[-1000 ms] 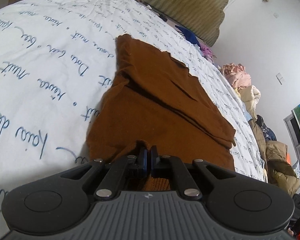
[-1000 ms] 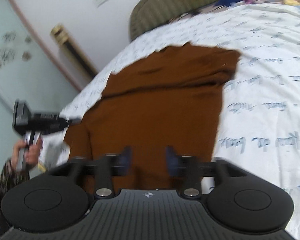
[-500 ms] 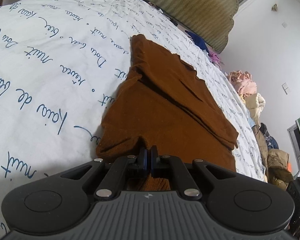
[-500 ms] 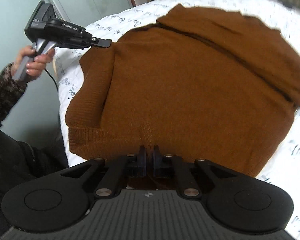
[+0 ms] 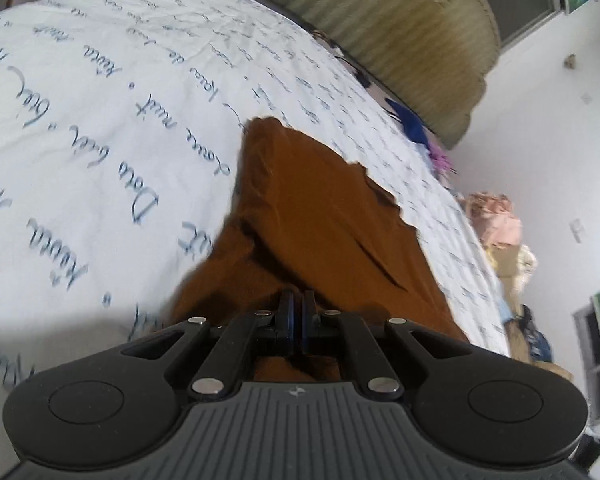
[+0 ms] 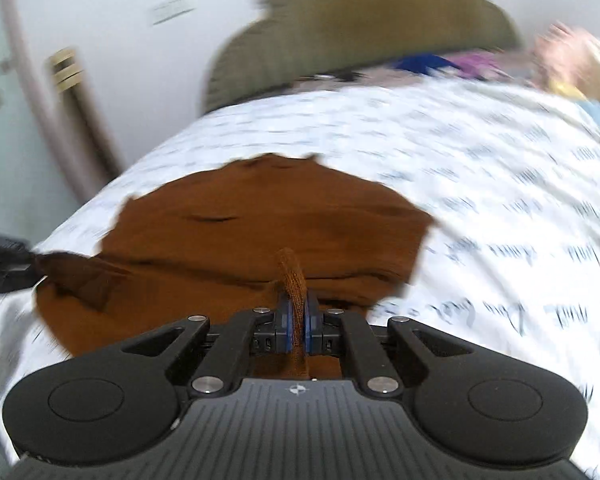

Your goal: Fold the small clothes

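Left wrist view: white script-printed bedsheet fills the left, olive headboard at top. Left gripper and right gripper each pinch the brown sweater.

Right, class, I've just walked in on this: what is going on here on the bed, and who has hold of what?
A person is folding a brown knitted garment on a bed sheet printed with blue handwriting, using a handheld gripper in each hand. The right gripper has just closed and pinches a ribbed edge of the garment. The left gripper is shut on another edge of it. The near edge is lifted while the rest lies on the sheet.
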